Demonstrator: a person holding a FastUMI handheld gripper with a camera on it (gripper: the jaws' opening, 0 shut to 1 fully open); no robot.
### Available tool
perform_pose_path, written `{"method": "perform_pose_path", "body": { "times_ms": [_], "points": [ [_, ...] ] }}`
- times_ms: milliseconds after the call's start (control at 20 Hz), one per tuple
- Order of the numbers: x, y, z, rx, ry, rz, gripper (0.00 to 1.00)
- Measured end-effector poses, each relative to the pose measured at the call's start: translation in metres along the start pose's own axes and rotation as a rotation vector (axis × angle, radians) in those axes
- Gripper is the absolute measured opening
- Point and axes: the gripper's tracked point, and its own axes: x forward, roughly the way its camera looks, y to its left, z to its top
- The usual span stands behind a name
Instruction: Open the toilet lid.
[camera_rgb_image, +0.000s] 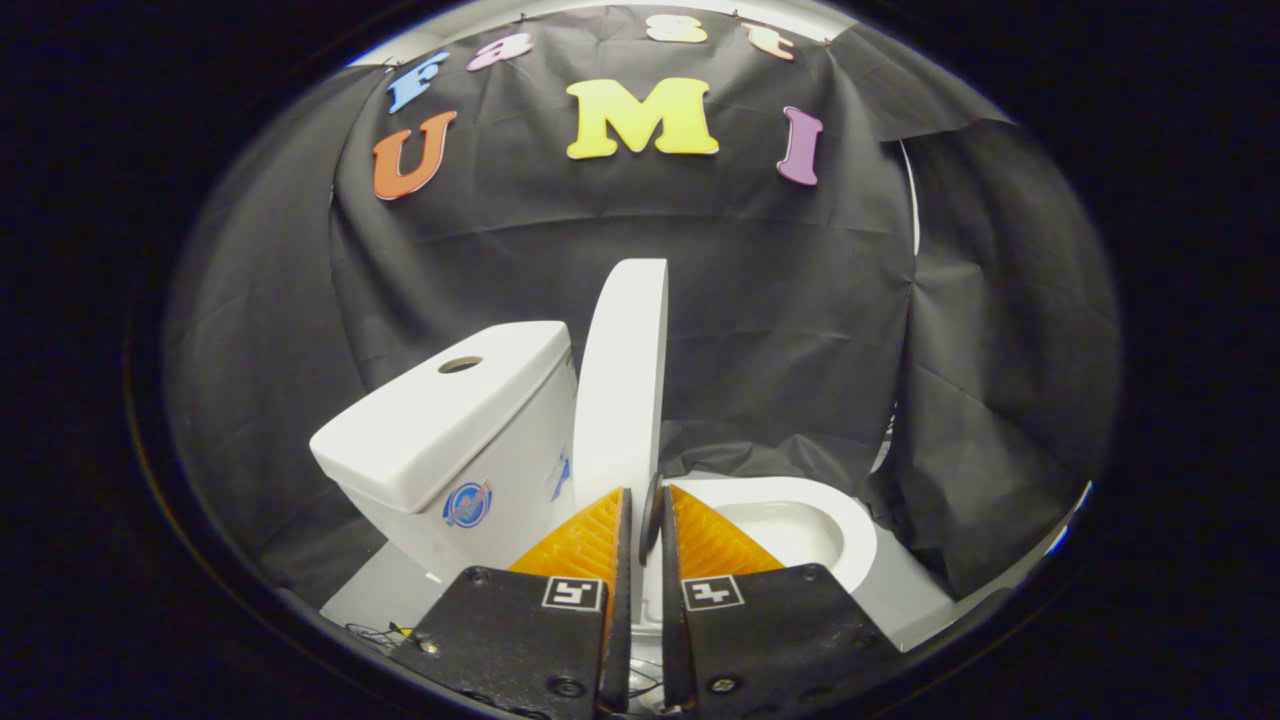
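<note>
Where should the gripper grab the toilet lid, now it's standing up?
Best by its thin edge. The toilet lid stands upright beside the tank, edge-on to the gripper, so it fits the narrow gap between the fingers. Come from the bowl side, with the fingers either side of the lid's edge, near the bottom.

Gripper (645, 520): two fingers (590, 545) side by side, narrow gap between them, ridged inner faces tapering to tips. Behind each finger, flat dark matte mounting block (520, 635), speckled finish. Each block carries small square black-and-white marker (572, 593) at inner front corner, beside gap. Round screw heads (566, 687) at block corners. Small dark round disc stands edge-on in gap near tips.
</note>
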Motion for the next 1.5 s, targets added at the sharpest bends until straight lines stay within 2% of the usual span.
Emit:
{"method": "perform_pose_path", "body": {
  "times_ms": [300,750,950,1050,1100,1250,1400,1450,1500],
  "points": [
    [0.002,0.025,0.001,-0.05,-0.008,-0.006,0.16],
    [0.002,0.069,-0.001,-0.143,-0.014,0.042,0.18],
    [0.002,0.067,0.001,-0.197,-0.03,0.051,0.19],
    [-0.004,0.057,0.009,-0.195,-0.068,0.045,0.28],
    [-0.008,0.053,0.017,-0.202,-0.1,0.049,0.35],
    [-0.027,0.056,0.03,-0.239,-0.185,0.129,0.58],
    [-0.051,0.025,0.045,-0.213,-0.268,0.118,0.82],
    [-0.06,0.014,0.049,-0.202,-0.304,0.111,0.84],
    [-0.07,0.001,0.056,-0.191,-0.343,0.11,0.94]
  ]
}}
